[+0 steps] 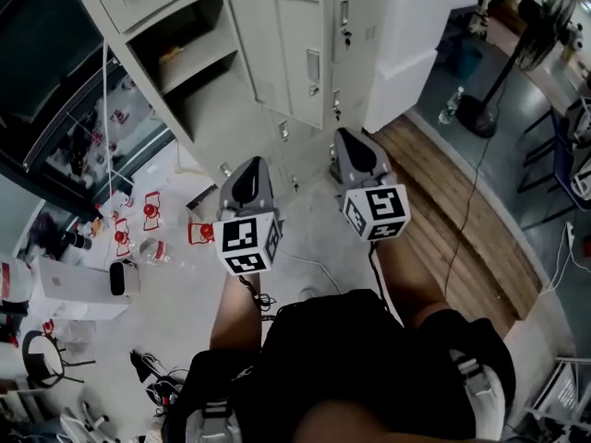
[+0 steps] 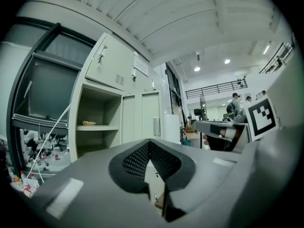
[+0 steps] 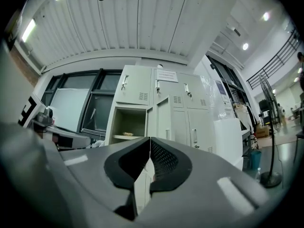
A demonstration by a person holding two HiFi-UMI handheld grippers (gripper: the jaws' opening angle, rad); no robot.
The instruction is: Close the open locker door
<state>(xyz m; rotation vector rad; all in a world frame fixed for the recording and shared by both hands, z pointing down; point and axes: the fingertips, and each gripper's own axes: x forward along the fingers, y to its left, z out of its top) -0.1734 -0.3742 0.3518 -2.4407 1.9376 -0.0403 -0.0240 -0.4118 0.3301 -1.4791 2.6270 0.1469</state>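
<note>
The grey locker bank (image 1: 305,26) stands ahead of me. One door (image 1: 277,53) hangs swung out, and beside it is its open compartment (image 1: 199,72) with a shelf and a small item on it. My left gripper (image 1: 247,175) and right gripper (image 1: 355,153) are side by side, short of the lockers and touching nothing, both shut and empty. In the left gripper view the shut left gripper (image 2: 150,142) points at the open door (image 2: 142,118). In the right gripper view the right gripper (image 3: 150,139) faces the door (image 3: 163,120) and the compartment (image 3: 127,125).
A tall white box (image 1: 406,44) stands right of the lockers. A floor fan's base (image 1: 480,113) and a bottle (image 1: 450,106) are farther right. Red items and bottles (image 1: 148,218) litter the floor at left. A wooden strip (image 1: 462,229) and cables run along the floor.
</note>
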